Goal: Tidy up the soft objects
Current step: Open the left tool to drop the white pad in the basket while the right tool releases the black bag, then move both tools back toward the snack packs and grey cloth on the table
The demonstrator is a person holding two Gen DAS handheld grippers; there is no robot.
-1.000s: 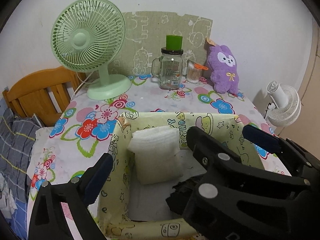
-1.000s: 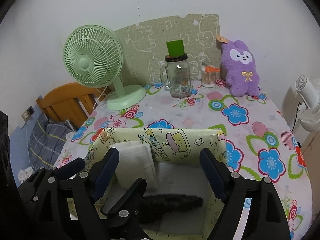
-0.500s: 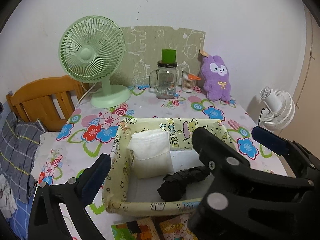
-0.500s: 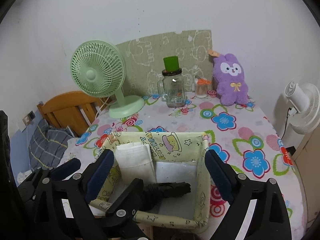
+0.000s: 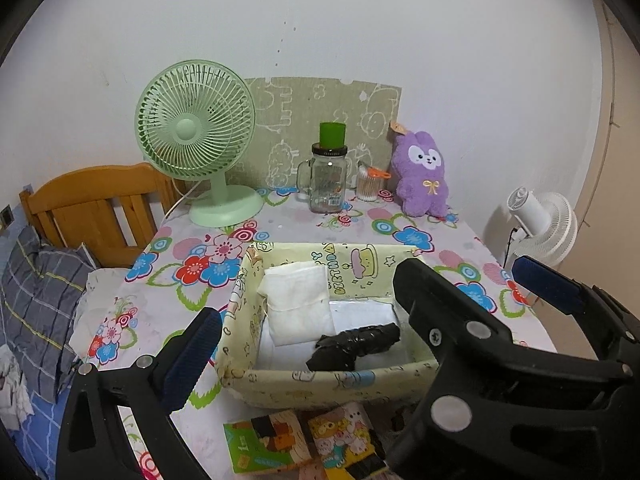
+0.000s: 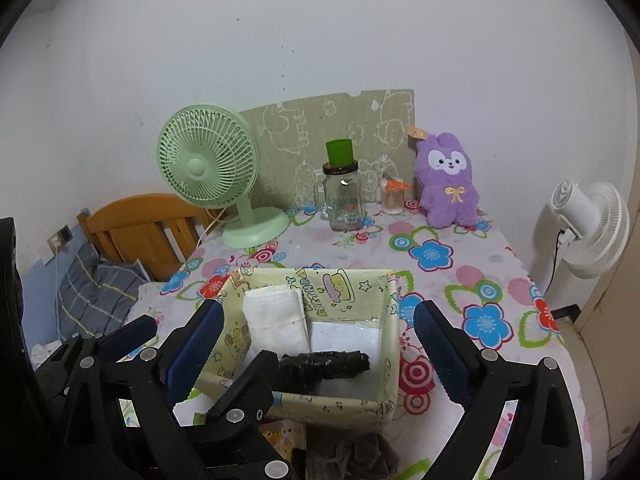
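Both tongs, left [image 5: 360, 316] and right [image 6: 316, 334], gape wide with nothing held; black roll [image 5: 357, 345] and white cloth [image 5: 298, 306] sit in the box [image 5: 320, 390].

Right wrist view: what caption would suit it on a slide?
Open right gripper above a fabric box holding a black roll and white cloth.

One yellow fabric box [image 5: 324, 384] sits near the table's [image 5: 288, 220] front edge, holding one folded white cloth [image 5: 298, 304] and one black rolled item [image 5: 356, 346]. Along the back edge stand one green fan [image 5: 198, 140], one glass jar [image 5: 328, 184], one small swab container [image 5: 368, 186] and one purple plush [image 5: 422, 174]. Two picture booklets [image 5: 304, 440] lie at the front edge. One white fan [image 5: 540, 228] stands beyond the right edge.
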